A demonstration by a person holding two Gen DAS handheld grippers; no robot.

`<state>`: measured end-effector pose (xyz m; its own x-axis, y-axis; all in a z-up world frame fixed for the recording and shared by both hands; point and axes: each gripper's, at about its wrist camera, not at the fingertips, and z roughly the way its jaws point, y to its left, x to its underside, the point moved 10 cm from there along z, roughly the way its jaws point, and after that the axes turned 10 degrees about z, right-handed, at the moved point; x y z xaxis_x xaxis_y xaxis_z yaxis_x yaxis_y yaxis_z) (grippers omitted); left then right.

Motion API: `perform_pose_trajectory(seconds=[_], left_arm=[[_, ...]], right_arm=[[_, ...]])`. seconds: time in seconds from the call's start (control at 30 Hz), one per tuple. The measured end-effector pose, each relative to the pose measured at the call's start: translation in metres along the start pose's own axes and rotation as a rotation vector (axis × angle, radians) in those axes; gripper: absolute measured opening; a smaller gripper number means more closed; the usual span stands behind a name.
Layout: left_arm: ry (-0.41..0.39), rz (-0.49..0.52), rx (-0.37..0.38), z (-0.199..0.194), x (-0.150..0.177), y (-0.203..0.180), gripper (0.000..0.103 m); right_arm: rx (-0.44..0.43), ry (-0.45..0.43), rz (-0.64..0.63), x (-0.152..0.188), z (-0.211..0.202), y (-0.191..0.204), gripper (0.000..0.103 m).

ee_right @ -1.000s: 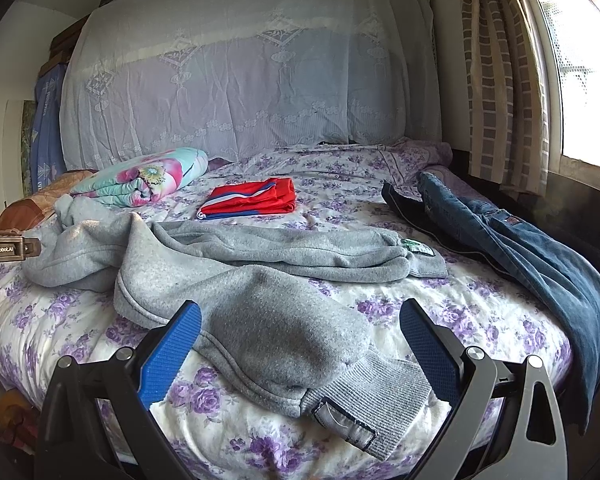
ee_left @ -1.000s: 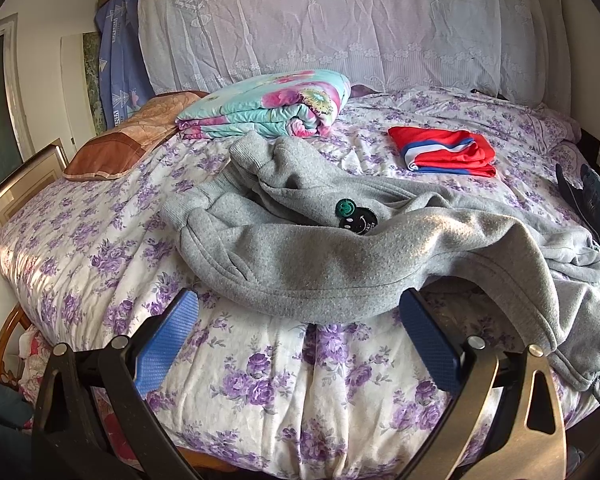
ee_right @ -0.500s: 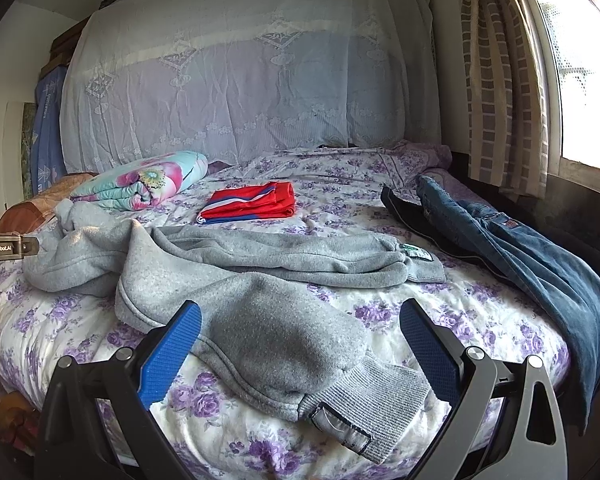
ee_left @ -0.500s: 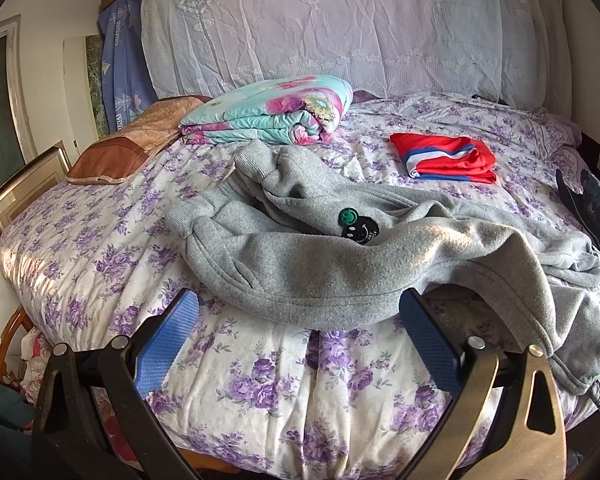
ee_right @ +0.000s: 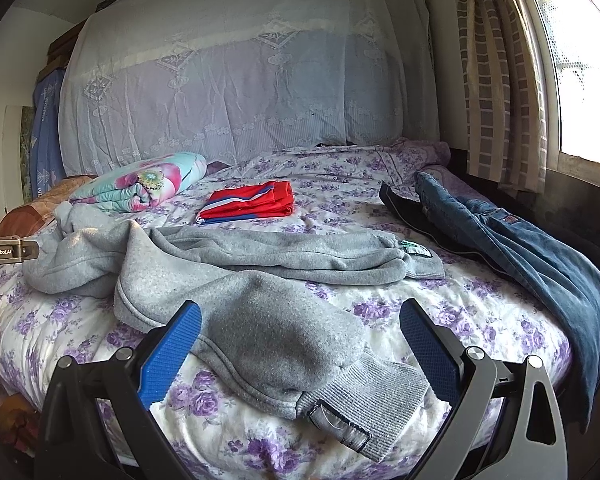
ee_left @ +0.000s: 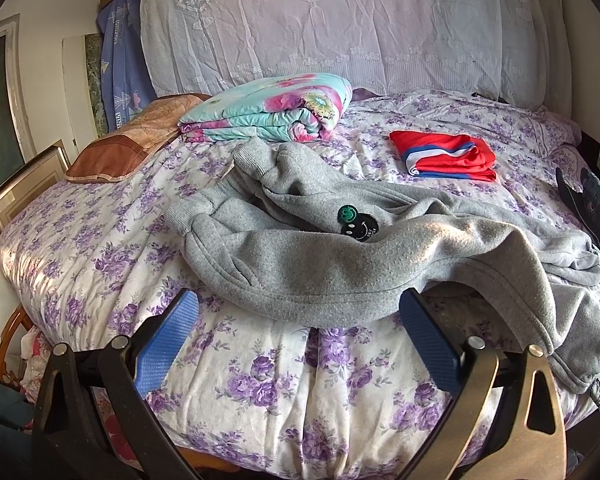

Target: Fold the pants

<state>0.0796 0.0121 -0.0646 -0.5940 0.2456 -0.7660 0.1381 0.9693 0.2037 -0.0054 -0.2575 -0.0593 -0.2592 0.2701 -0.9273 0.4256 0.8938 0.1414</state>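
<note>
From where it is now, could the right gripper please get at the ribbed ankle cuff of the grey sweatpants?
Probably yes: the right gripper is open, and the ribbed cuff lies flat on the floral bedspread between its fingers, with nothing covering it.

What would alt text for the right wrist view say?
Grey sweatpants lie crumpled and unfolded on a purple-flowered bedspread, one ribbed cuff between the open blue fingers of the right gripper. Behind lie red shorts, folded, and blue jeans.
</note>
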Motion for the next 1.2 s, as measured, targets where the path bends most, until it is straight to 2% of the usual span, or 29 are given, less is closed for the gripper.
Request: perform_pose_trajectory(seconds=[0.5,0.6,0.7,0.77,0.87,0.97,1.0,1.13,1.17,1.2], left_arm=[[0.009,0.004,0.005,0.007,0.0,0.004,0.098],[0.026,0.005,-0.022,0.017,-0.01,0.026,0.098],[0.024,-0.023,-0.083,0.028,-0.032,0.065,0.098],[0.052,-0.028,-0.145,0.048,-0.051,0.095,0.098],[0.105,-0.025,-0.134,0.079,-0.068,0.113,0.098],[0.166,0.03,-0.161,0.118,-0.083,0.117,0.098],[0.194,0.042,-0.155,0.132,-0.086,0.115,0.098],[0.286,0.04,-0.088,0.176,-0.091,0.101,0.098],[0.298,0.038,-0.077,0.183,-0.093,0.1,0.098],[0.311,0.049,-0.064,0.193,-0.097,0.095,0.098]], right_arm=[[-0.005,0.015,-0.004,-0.001,0.006,-0.004,0.1],[0.013,-0.039,-0.033,-0.027,0.004,-0.022,0.1],[0.027,-0.062,0.055,-0.065,0.014,-0.07,0.1],[0.047,0.013,0.115,-0.081,0.042,-0.104,0.1],[0.084,0.15,0.16,-0.088,0.099,-0.143,0.1],[0.125,0.289,0.195,-0.074,0.158,-0.171,0.1],[0.129,0.339,0.221,-0.066,0.179,-0.177,0.1],[0.129,0.421,0.24,-0.045,0.223,-0.183,0.099],[0.122,0.444,0.244,-0.041,0.231,-0.181,0.095],[0.1,0.466,0.237,-0.036,0.238,-0.176,0.078]])
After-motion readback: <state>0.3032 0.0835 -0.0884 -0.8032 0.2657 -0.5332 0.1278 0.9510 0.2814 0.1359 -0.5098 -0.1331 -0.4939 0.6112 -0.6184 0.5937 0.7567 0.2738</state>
